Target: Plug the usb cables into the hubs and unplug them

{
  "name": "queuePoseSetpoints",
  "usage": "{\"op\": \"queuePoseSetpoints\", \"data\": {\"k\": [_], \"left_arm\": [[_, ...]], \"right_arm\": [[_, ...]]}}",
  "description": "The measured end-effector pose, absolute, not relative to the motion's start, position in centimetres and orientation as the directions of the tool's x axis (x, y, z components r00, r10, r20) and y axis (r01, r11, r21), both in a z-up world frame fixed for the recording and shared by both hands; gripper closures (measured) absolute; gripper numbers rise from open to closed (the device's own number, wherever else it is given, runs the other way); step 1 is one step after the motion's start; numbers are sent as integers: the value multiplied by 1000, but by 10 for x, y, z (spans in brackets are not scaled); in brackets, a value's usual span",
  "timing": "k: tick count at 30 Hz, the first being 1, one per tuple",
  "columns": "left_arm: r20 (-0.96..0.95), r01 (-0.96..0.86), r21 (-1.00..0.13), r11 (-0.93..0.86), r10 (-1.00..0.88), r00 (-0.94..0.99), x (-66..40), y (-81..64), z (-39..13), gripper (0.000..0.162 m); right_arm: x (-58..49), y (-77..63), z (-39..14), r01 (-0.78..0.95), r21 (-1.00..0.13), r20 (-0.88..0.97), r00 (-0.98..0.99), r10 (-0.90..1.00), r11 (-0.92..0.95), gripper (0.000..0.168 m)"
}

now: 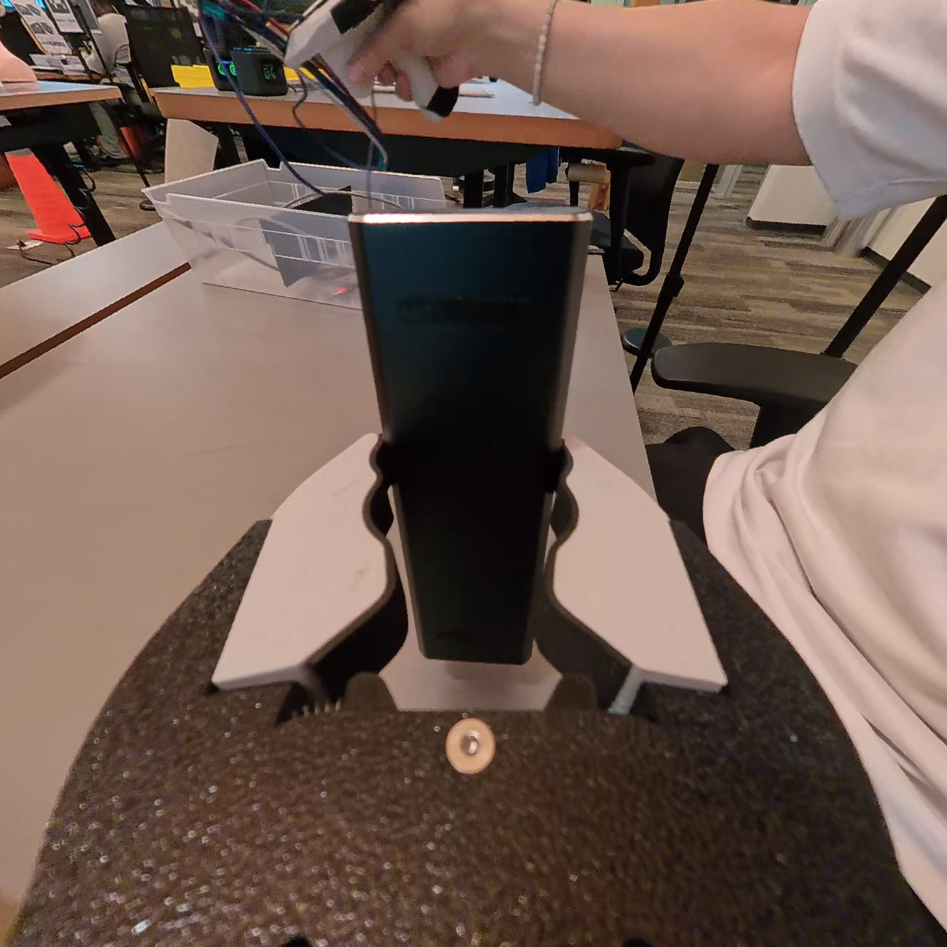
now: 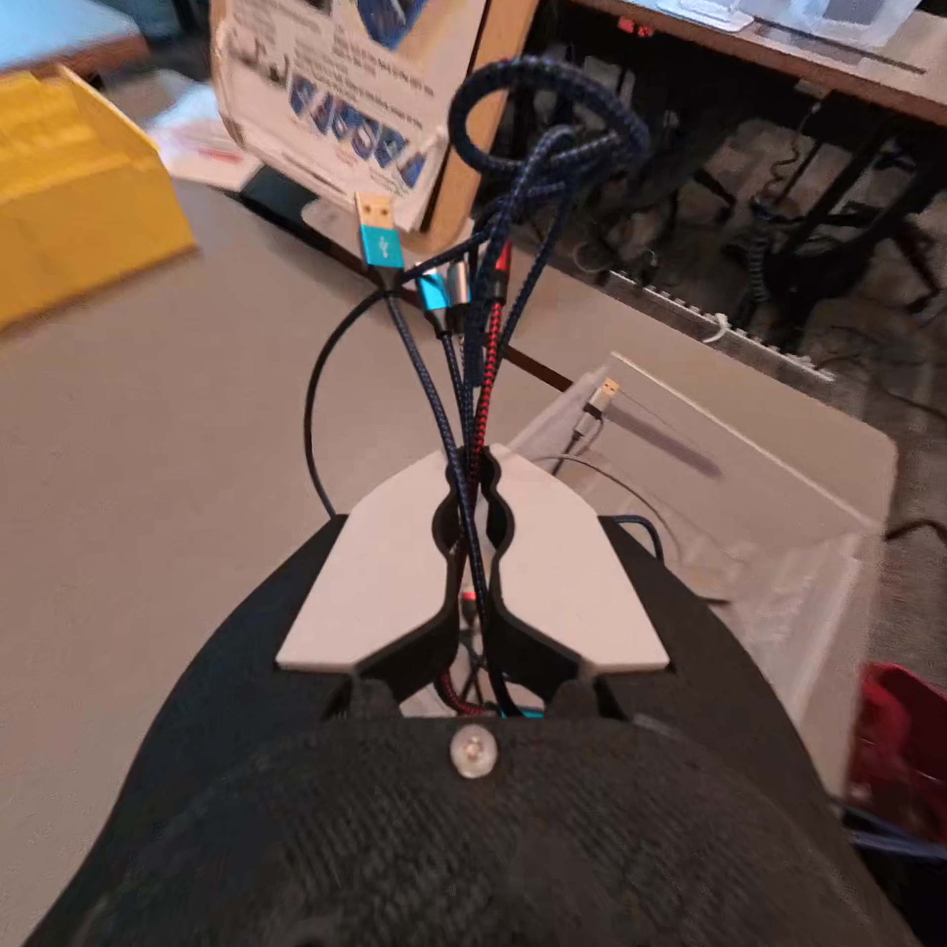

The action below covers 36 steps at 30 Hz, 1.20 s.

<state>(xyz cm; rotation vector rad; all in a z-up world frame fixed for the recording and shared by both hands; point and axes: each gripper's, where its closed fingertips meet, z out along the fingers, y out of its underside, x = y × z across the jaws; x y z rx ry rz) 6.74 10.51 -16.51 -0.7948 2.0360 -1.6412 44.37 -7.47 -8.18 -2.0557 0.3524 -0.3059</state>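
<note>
- The left hand-held gripper [image 1: 469, 464] is closed on a dark, slab-shaped USB hub [image 1: 469, 410]. Both pale fingers [image 1: 328, 553] press against the long sides of the hub.
- The hub stands upright between the fingers, held above the grey bench [image 1: 179, 435]. Its bright far edge is at the top, and an oblong recess shows on its dark face.
- The right hand-held gripper [image 2: 474, 456] is clamped on a bundle of braided USB cables [image 2: 469, 389]. The strands run through the narrow gap between its fingers [image 2: 394, 563].
- The bundle contains blue-black strands and one red-black strand [image 2: 487, 369]. Beyond the fingertips the strands fan out, and one blue strand forms a loop [image 2: 538, 112] at the top.
- A blue-sleeved USB-A plug [image 2: 376, 230] sticks up free at the left of the bundle. More blue, silver and red connector sleeves cluster just beside it.
- A clear plastic bin [image 2: 717, 461] sits on the bench to the right of the gripper. A silver USB plug [image 2: 602, 397] leans against its inner wall.
- In the left wrist view the right hand-held gripper [image 1: 358, 56] is raised above the same bin [image 1: 230, 220], with cables hanging from it.
- A yellow box [image 2: 77, 194] and a printed cardboard carton [image 2: 348, 102] are at the far side of the bench.
</note>
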Motion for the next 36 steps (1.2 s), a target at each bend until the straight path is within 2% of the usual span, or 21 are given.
{"op": "queuePoseSetpoints", "data": {"k": [3,5,7,11,17,19,21,25,29,33,35,36], "left_arm": [[40,-178,-973,148,-651,-758,67,104,-166,103],[40,-179,-972,150,-649,-760,67,104,-167,103],[42,-181,-972,149,-649,-760,66,104,-168,103],[51,-186,-972,140,-653,-756,66,107,-170,103],[89,-200,-975,101,-646,-758,69,108,-174,103],[97,-208,-973,100,-640,-762,71,105,-177,103],[93,-213,-970,115,-635,-767,71,102,-179,103],[86,-218,-966,136,-630,-772,71,98,-182,103],[94,-222,-967,126,-634,-768,71,101,-183,103],[99,-220,-969,114,-635,-766,71,102,-181,103],[99,-219,-969,114,-634,-767,71,101,-181,103],[98,-219,-969,115,-634,-767,71,101,-182,103]], "right_arm": [[452,-65,-88,-269,-915,-154,922,-357,-301,163],[461,-67,-95,-392,-903,-317,884,-344,-175,163],[478,-81,-111,-460,-881,-383,828,-409,-107,162],[505,-132,-173,-492,-834,-246,735,-632,-249,163],[507,-146,-208,-467,-801,-100,723,-684,-376,163],[505,-136,-219,-375,-774,51,766,-640,-511,163],[495,-121,-235,-278,-688,191,822,-537,-670,161],[488,-113,-240,-152,-535,337,863,-375,-831,157],[482,-122,-225,-102,-434,353,895,-273,-895,130],[473,-116,-188,-83,-531,293,916,-275,-843,101],[467,-118,-171,-110,-568,240,926,-292,-816,78],[466,-120,-162,-130,-584,217,926,-309,-801,74]]}}
